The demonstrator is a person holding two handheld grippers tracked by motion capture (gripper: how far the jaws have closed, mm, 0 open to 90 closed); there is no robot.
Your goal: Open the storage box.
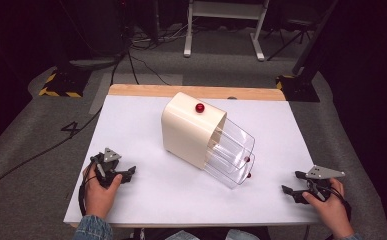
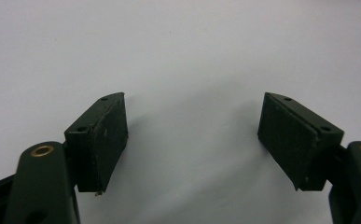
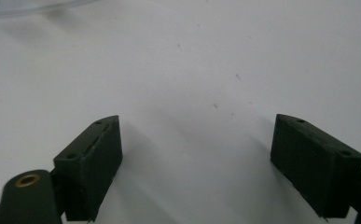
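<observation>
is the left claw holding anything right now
No, the left claw is open, with bare white table between its jaws.

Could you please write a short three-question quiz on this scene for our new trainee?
1. True or false: the left gripper is shut on the box.
2. What colour is the knob on the box? A) red B) blue C) green
3. Fill in: the right gripper rests on the white ____, its jaws wide apart.

Key: 1 false, its jaws stand open and hold nothing; 2 A; 3 table.
</observation>
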